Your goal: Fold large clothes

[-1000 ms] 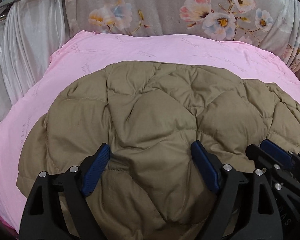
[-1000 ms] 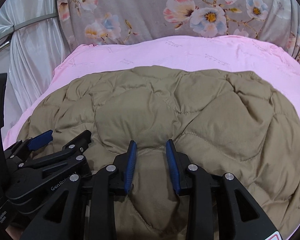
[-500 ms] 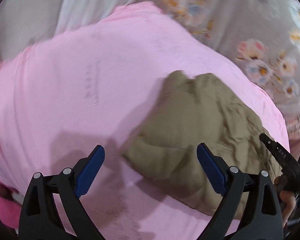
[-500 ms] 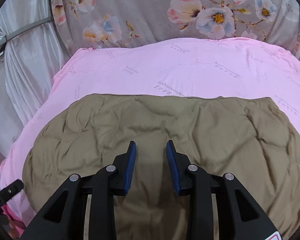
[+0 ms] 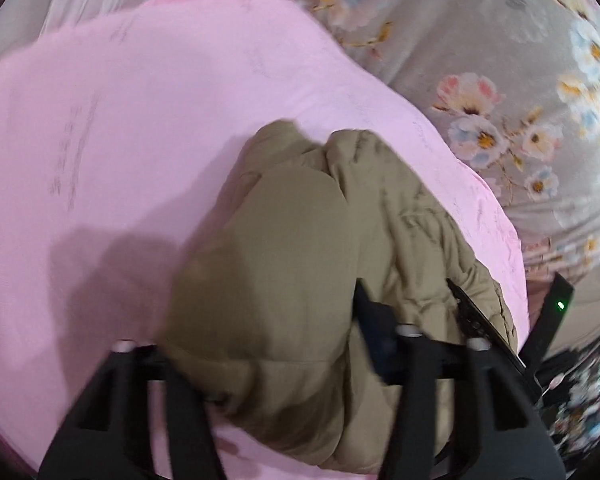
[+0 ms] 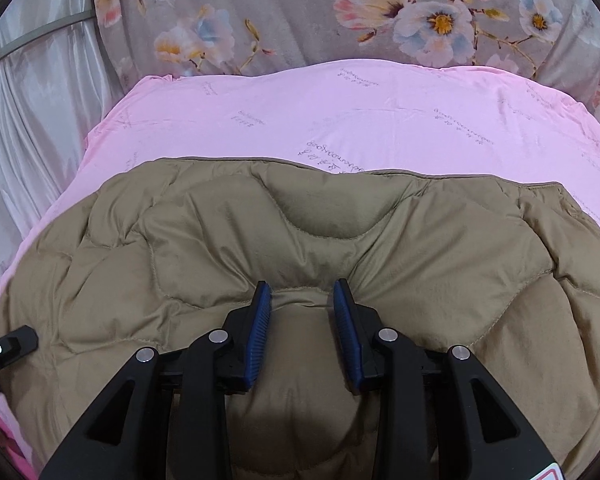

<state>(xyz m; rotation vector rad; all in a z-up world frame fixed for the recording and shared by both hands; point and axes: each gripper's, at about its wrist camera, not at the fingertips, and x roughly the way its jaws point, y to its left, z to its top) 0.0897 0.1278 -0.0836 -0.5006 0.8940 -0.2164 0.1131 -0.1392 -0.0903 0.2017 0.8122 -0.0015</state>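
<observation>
- Right wrist view: the olive quilted jacket (image 6: 300,240) lies flat on the pink sheet (image 6: 380,120) of the bed, its long axis running side to side across the frame, with a straight hem edge turned toward the floral bedding (image 6: 300,8) beyond the sheet.
- The right gripper (image 6: 303,320) sits over the near middle of the jacket, its blue pads partly closed around a puffed ridge of the quilting; the fabric bulges up between them and touches both.
- Half a second ago the jacket's far edge lay in the same line, and the pads stood at the same narrow spacing.
- Left wrist view, which is motion-blurred: the jacket's end, as seen from its left side, is a bunched, rounded lump (image 5: 320,260) on the sheet, with its length running away toward the floral bedding (image 5: 500,80).
- The left gripper (image 5: 260,344) has fabric mounded over its left finger and against its right finger (image 5: 376,328); the fingers stand wide apart, and I cannot tell whether they grip the cloth.
- Against the earlier frame, the left gripper has closed in on the jacket: the lump then lay ahead of its pads, and now fills the gap between them.
- The other tool's black body (image 5: 548,320) shows just beyond the jacket's right edge.
</observation>
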